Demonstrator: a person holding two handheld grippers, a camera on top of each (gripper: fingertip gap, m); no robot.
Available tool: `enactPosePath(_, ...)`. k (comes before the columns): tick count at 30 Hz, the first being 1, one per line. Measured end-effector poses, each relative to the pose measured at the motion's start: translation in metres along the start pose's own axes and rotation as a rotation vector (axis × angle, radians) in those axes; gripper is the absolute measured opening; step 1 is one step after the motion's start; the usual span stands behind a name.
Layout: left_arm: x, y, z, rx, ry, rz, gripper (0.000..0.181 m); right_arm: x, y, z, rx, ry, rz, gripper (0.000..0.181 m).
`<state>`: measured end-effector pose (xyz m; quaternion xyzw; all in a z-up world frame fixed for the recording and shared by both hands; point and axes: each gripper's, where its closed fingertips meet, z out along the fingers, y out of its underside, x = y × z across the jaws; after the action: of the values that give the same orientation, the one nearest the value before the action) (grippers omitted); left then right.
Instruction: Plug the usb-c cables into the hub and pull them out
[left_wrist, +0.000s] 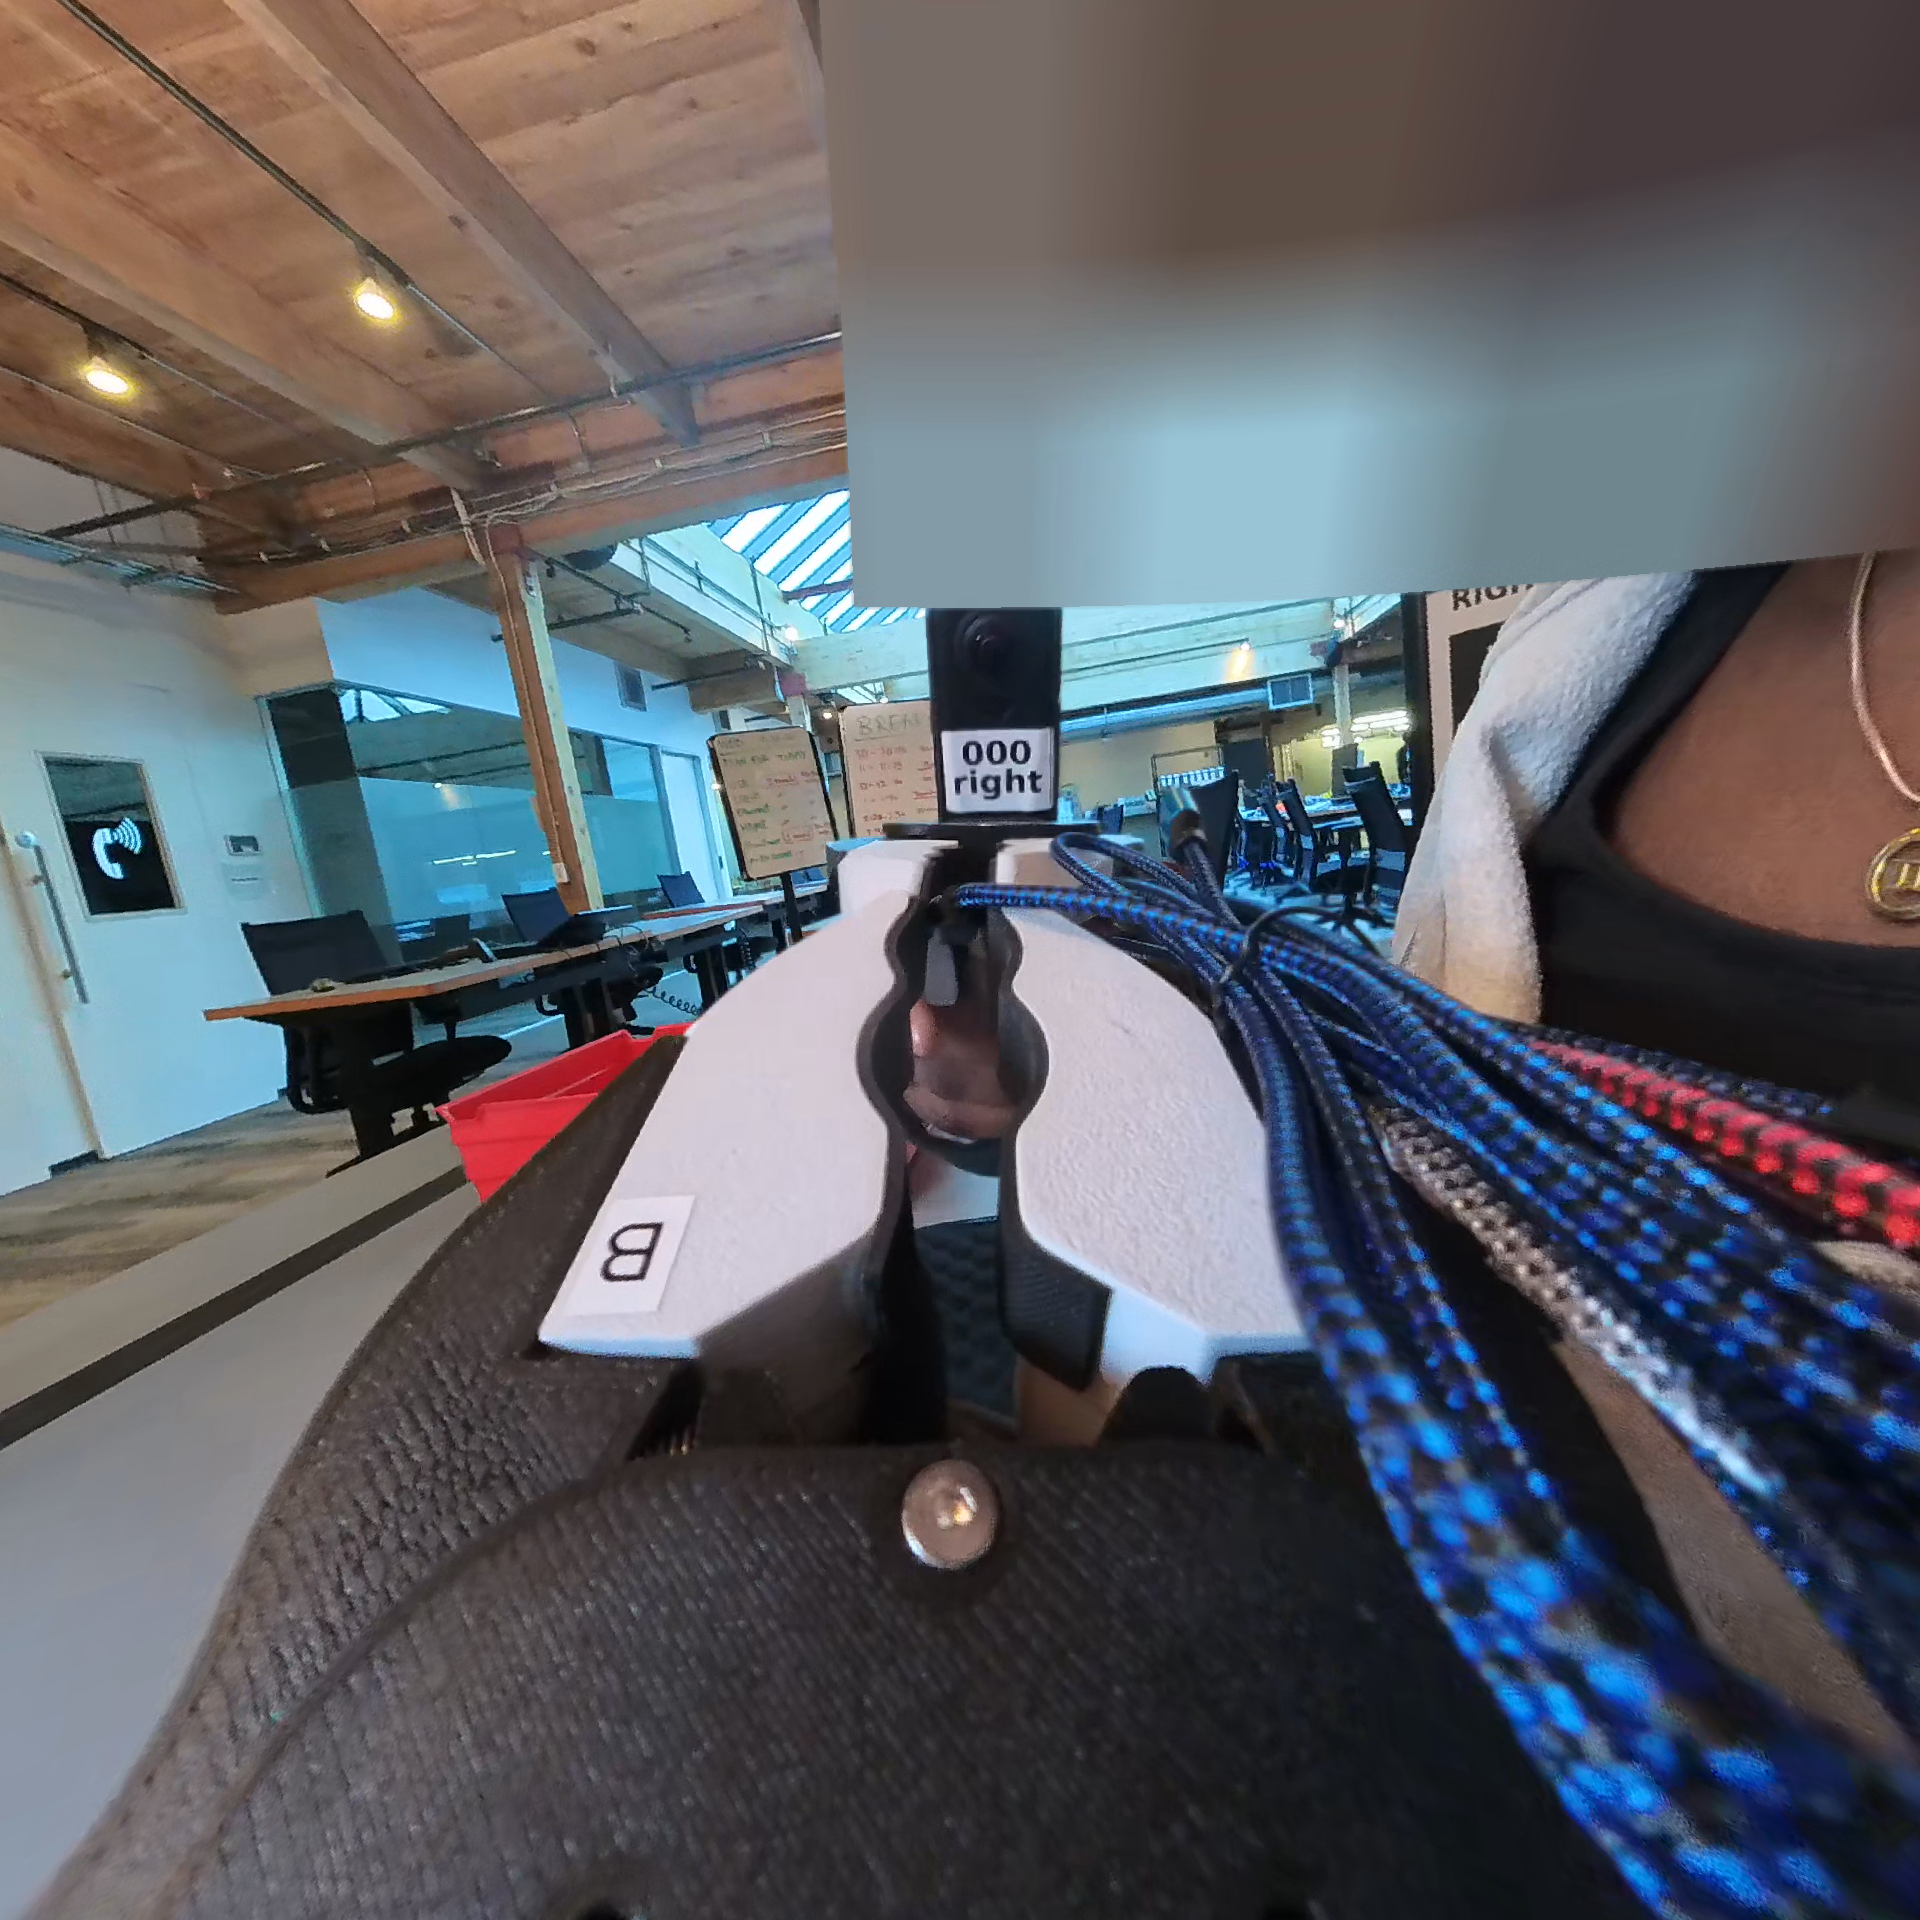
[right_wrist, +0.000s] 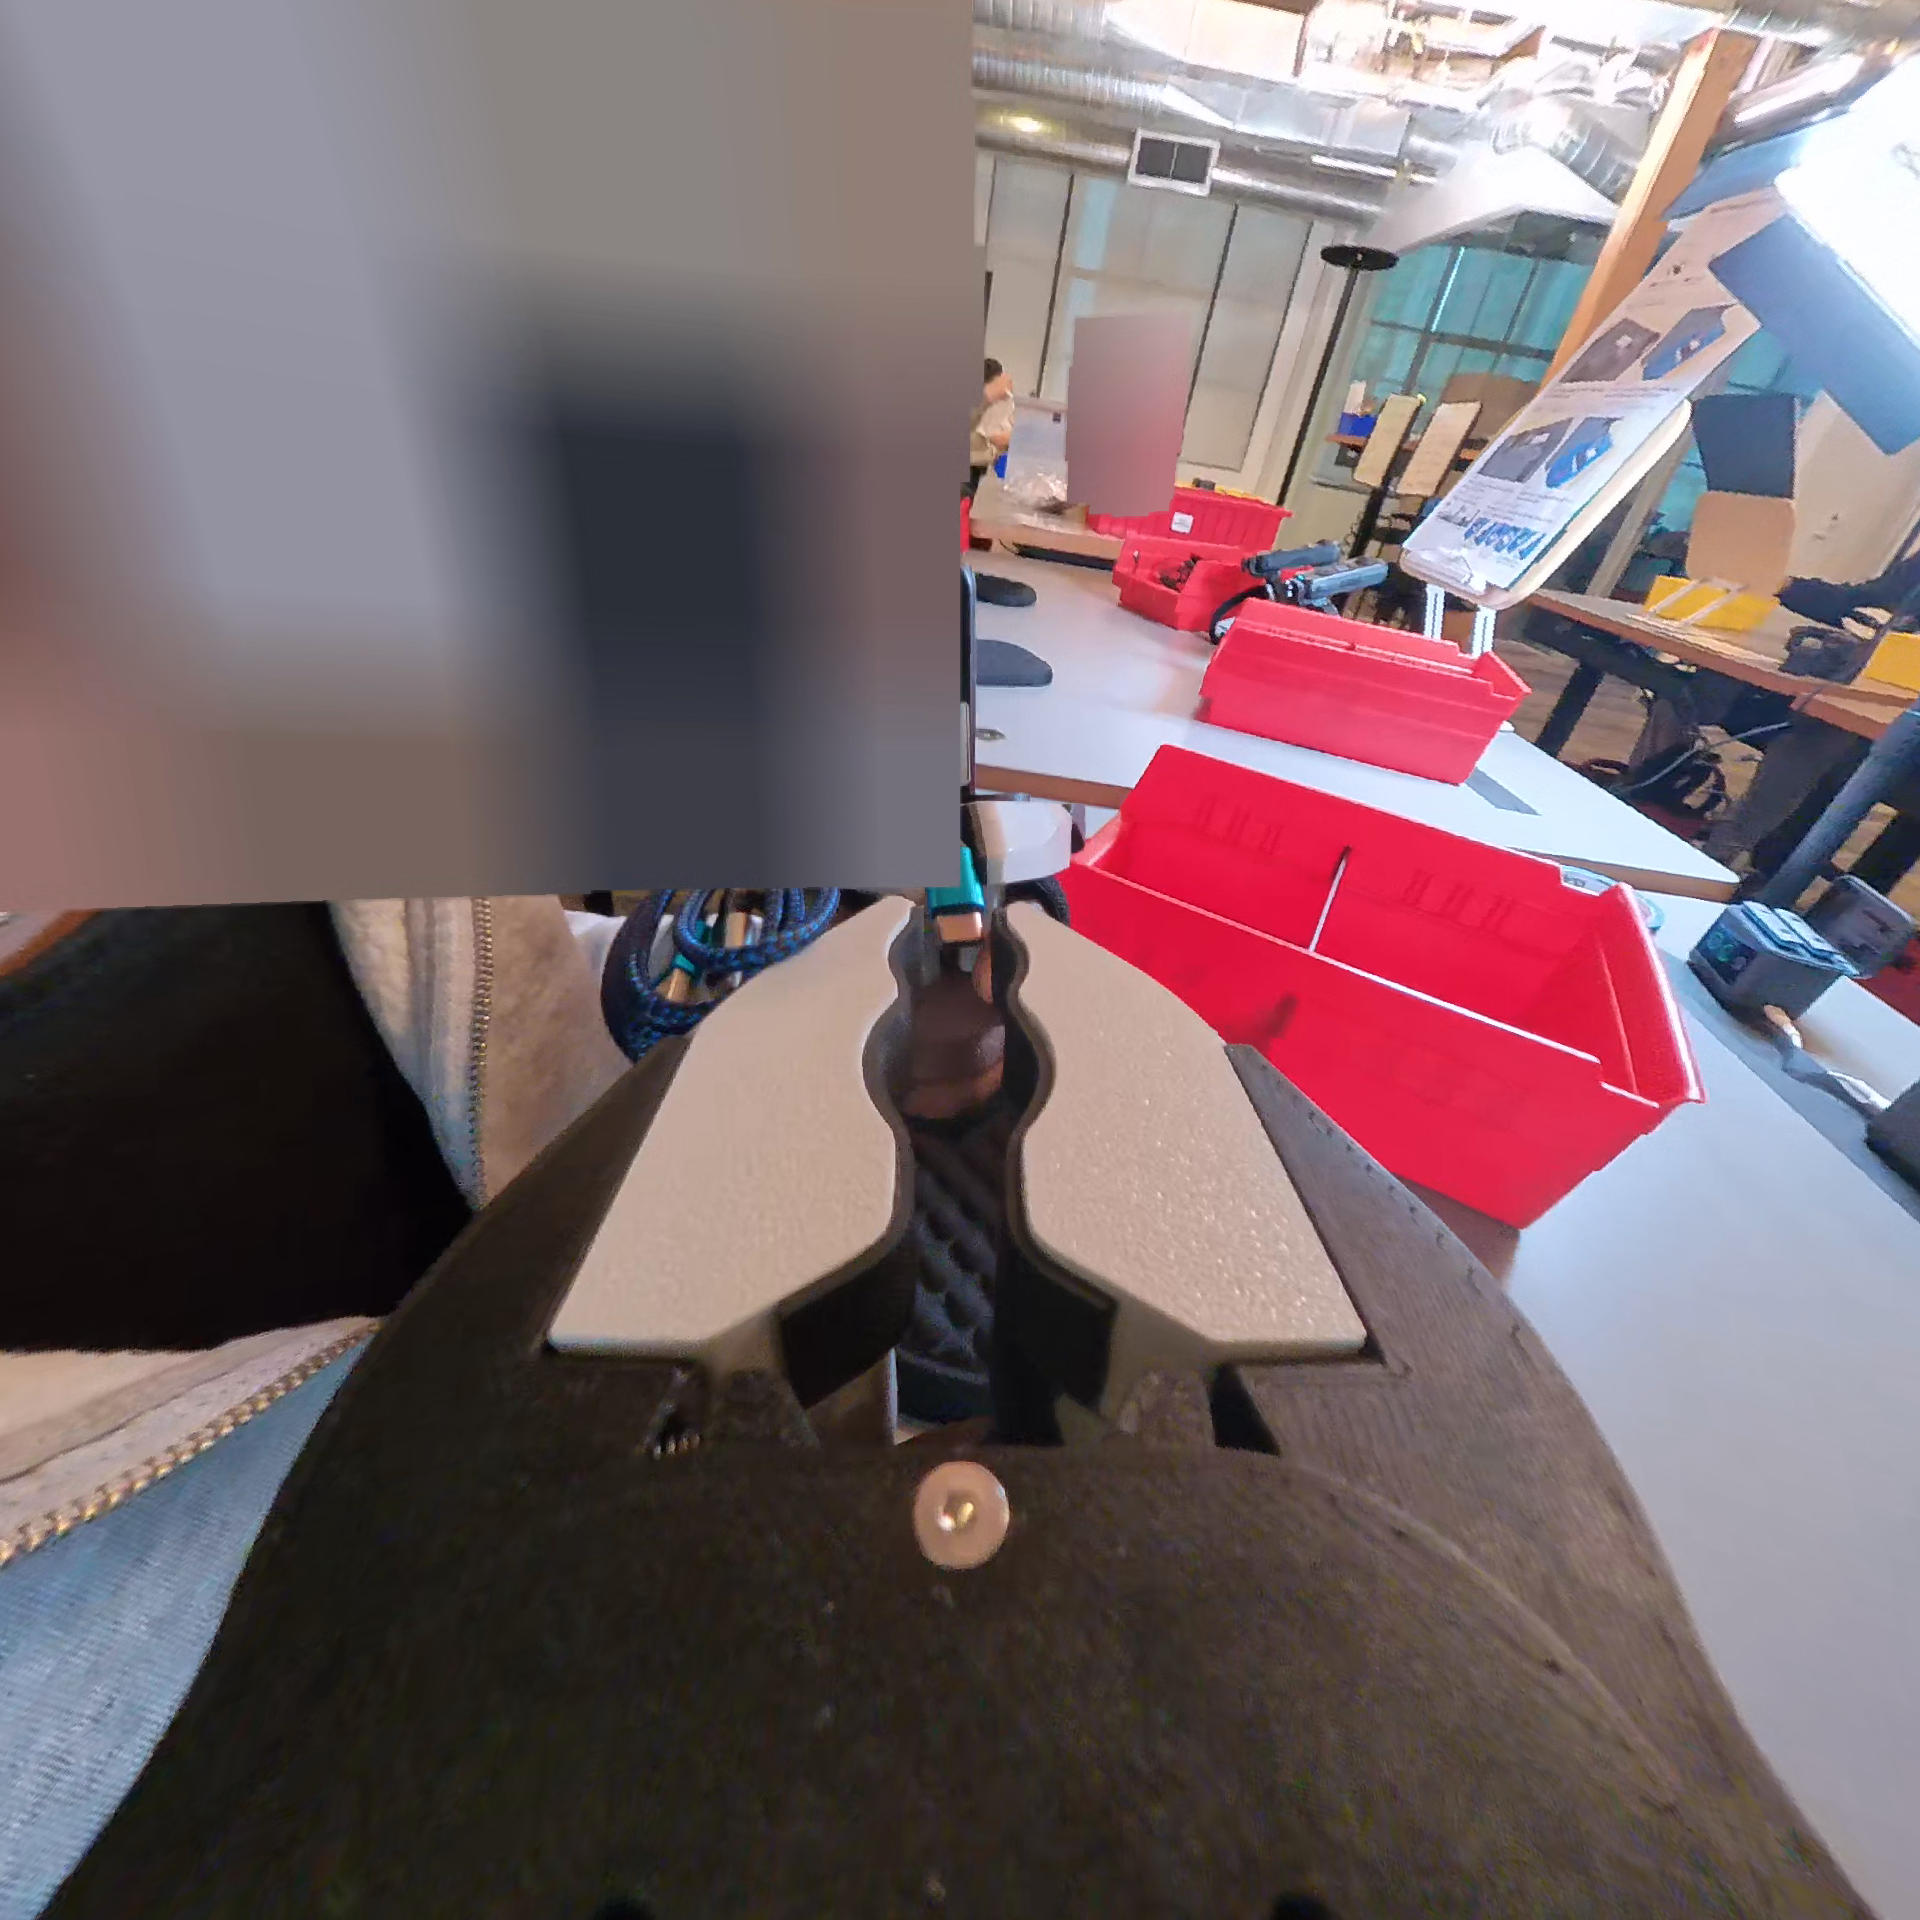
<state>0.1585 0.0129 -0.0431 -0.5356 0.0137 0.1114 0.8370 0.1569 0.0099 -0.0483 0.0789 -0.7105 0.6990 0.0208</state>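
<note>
My left gripper (left_wrist: 948, 935) and right gripper (right_wrist: 951, 914) face each other tip to tip, close to a person's chest. The left gripper is shut on a small grey plug (left_wrist: 941, 971), and a blue braided cable (left_wrist: 1122, 899) meets it at the tips. A bundle of blue, red and grey braided cables (left_wrist: 1558, 1247) hangs past its right finger. The right gripper is shut on a teal plug with a copper end (right_wrist: 956, 923). The cable bundle also shows in the right wrist view (right_wrist: 707, 956), left of the tips. I cannot make out the hub.
A red bin (right_wrist: 1351, 997) stands on the grey table (right_wrist: 1714, 1403) right of the right gripper, with more red bins (right_wrist: 1351, 675) behind. Another red bin (left_wrist: 540, 1112) sits left of the left gripper. The person's torso (left_wrist: 1714, 883) is very near. Left and right tips are no more than a few centimetres apart.
</note>
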Motion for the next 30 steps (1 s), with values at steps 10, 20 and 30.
enactPosePath(10, 0.001, 0.004, 0.002, -0.009, 0.005, -0.007, 0.011, -0.001, 0.005, 0.002, -0.010, -0.009, -0.036, 0.009)
enactPosePath(20, 0.005, 0.013, 0.001, -0.090, 0.018, 0.016, 0.013, -0.004, 0.016, 0.003, -0.119, -0.053, -0.009, 0.009)
enactPosePath(30, 0.004, 0.016, 0.000, -0.141, 0.010, 0.058, 0.011, -0.005, 0.019, 0.002, -0.153, -0.042, -0.037, 0.009)
